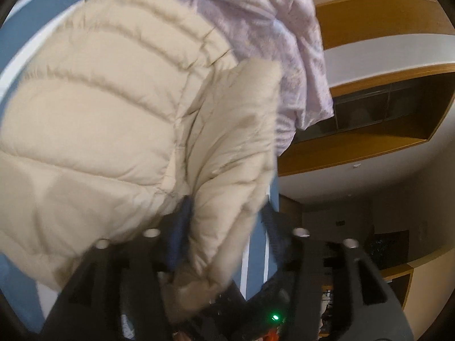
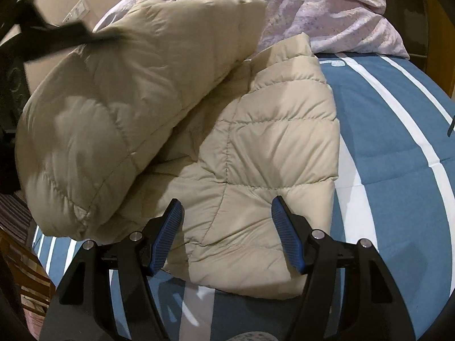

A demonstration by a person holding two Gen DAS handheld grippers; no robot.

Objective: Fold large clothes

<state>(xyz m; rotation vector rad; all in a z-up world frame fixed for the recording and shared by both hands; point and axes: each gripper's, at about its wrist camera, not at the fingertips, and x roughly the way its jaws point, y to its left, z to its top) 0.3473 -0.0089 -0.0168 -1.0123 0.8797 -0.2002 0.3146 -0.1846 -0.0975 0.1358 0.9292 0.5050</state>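
The bed, covered in a blue sheet with white stripes, carries the beige puffer jacket, which lies partly folded near the lilac duvet heaped at the far end. Bare sheet stays free to the right of the jacket's edge and in front of its hem. 1 padded part of the jacket is raised off the bed at the left, where the left gripper points downward with a fold of jacket between its 2 spread fingers; the blur hides whether the pads press it. The right gripper angles steeply down over the jacket's near hem, its blue-padded fingers spread apart and pinching nothing
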